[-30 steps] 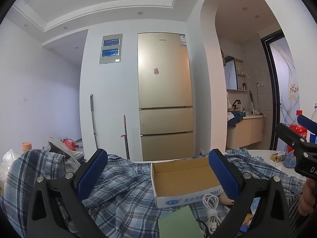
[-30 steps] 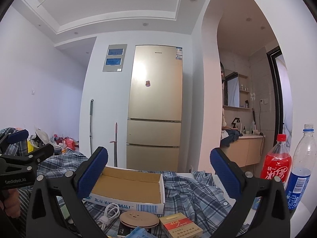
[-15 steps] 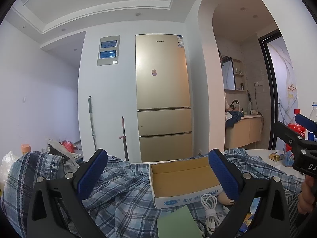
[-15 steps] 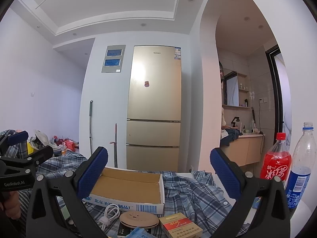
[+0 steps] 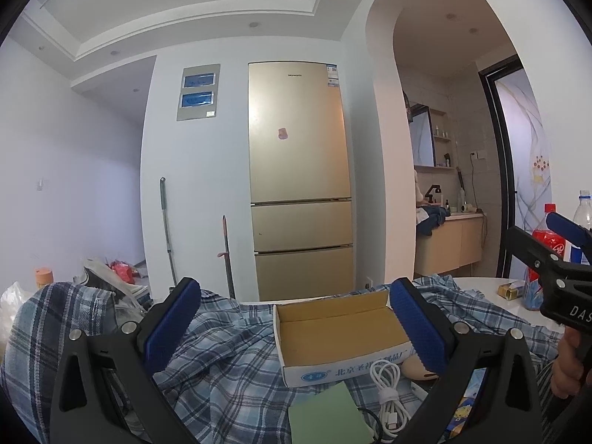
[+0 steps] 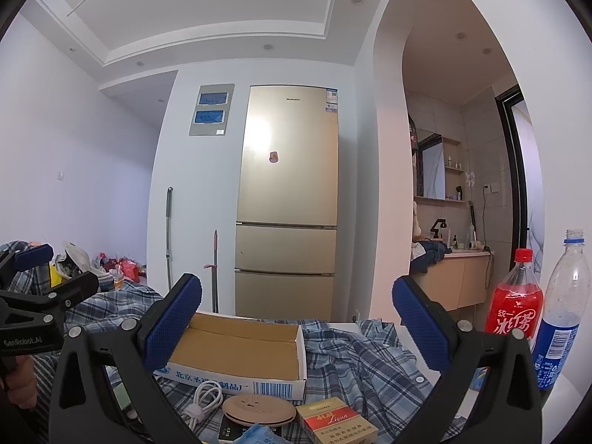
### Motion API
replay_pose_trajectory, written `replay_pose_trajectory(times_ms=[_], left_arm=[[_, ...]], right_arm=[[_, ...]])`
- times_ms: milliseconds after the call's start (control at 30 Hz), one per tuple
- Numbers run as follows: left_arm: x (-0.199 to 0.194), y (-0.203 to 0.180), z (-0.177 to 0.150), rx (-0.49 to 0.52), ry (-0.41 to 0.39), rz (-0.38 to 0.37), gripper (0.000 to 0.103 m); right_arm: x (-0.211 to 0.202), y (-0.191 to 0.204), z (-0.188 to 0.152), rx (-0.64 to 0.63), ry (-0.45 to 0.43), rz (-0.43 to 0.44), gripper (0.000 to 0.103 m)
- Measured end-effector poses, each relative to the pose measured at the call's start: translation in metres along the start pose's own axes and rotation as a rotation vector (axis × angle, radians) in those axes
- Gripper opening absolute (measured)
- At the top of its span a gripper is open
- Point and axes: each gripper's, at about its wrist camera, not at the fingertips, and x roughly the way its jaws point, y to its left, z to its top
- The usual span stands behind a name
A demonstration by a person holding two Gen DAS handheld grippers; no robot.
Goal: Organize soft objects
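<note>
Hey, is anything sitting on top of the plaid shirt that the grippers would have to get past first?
Yes. An open cardboard box rests on the plaid shirt, with a white cable, green pad, round tan disc and cigarette pack in front. Both grippers are open and empty.

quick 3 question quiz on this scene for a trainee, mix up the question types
1. True or false: the left gripper is shut on the plaid shirt.
2. Multiple choice: what lies inside the cardboard box? A) a white cable B) nothing visible C) a red bottle
3. Fill in: the red-capped bottle stands beside a clear bottle with a ____ label.

Key:
1. False. Its jaws stand wide apart and hold nothing; the right gripper is open too.
2. B. The white cable lies on the shirt in front of the box.
3. Blue.
</note>
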Motion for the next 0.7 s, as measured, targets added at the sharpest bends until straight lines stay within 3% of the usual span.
replay_pose_trajectory(times_ms=[367,467,700], left_arm=[[-0.005,0.002,0.005,0.013,-0.012,0.002,0.103],[-0.02,0.0,0.025,0.037,-0.041,0.017,0.103],[-0.066,0.002,0.074,0.049,-0.075,0.05,0.103]], right_arm=[[0.001,0.002,0.002,-0.007,0.01,-0.02,0.103],[-0.007,0.001,0.016,-0.041,-0.01,-0.08,0.103],[-0.024,-0.017,0.064,0.021,0.029,-0.083,0.103]])
